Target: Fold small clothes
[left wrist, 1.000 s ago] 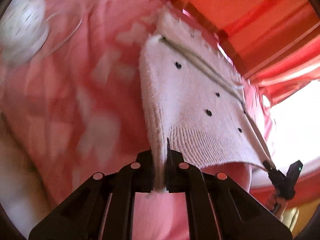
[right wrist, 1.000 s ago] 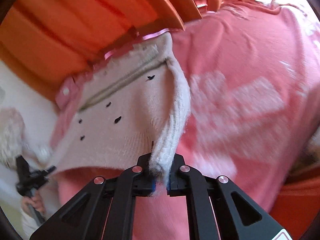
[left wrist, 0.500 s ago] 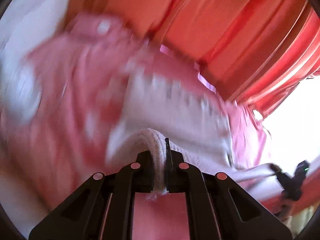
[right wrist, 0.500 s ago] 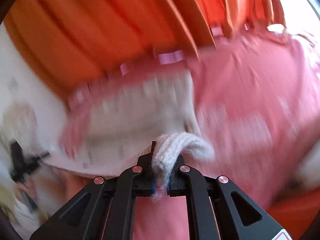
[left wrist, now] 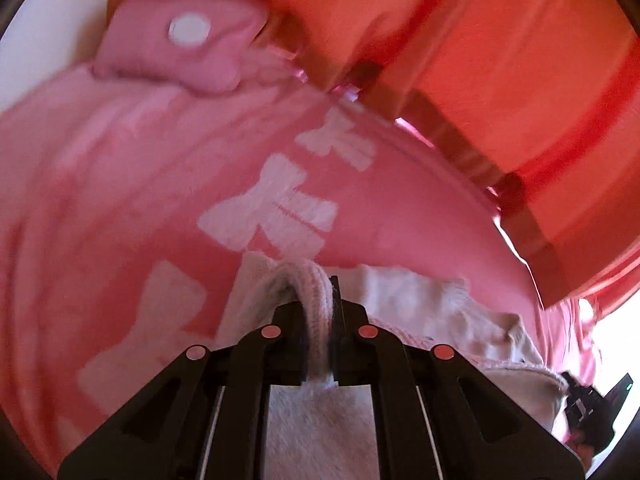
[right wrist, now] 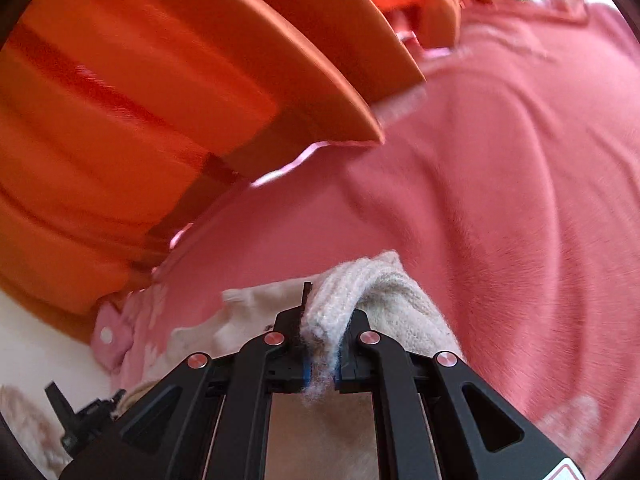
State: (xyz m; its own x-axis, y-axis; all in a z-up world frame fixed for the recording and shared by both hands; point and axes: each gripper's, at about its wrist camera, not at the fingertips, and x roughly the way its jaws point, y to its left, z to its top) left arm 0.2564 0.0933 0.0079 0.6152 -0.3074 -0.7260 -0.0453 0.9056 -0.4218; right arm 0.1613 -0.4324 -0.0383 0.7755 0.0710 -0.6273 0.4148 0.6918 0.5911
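Note:
A small cream knitted sweater (left wrist: 404, 300) lies low over a pink blanket with white bows (left wrist: 272, 208). My left gripper (left wrist: 318, 320) is shut on a ribbed edge of the sweater, which bunches over the fingers. My right gripper (right wrist: 322, 328) is shut on another edge of the same sweater (right wrist: 384, 292). Each gripper shows small at the edge of the other's view: the right one (left wrist: 588, 412) and the left one (right wrist: 80, 420). Most of the sweater's body is hidden below the fingers.
The pink blanket (right wrist: 500, 184) covers a bed. An orange wooden headboard or rail (right wrist: 260, 60) and orange-red curtains (left wrist: 500, 60) rise behind it. A pink pillow with a white dot (left wrist: 180, 52) lies at the bed's far corner by a white wall.
Both grippers have carried the sweater's held edges forward and down. The spread sweater body, lifted a second ago, now lies folded low under the grippers.

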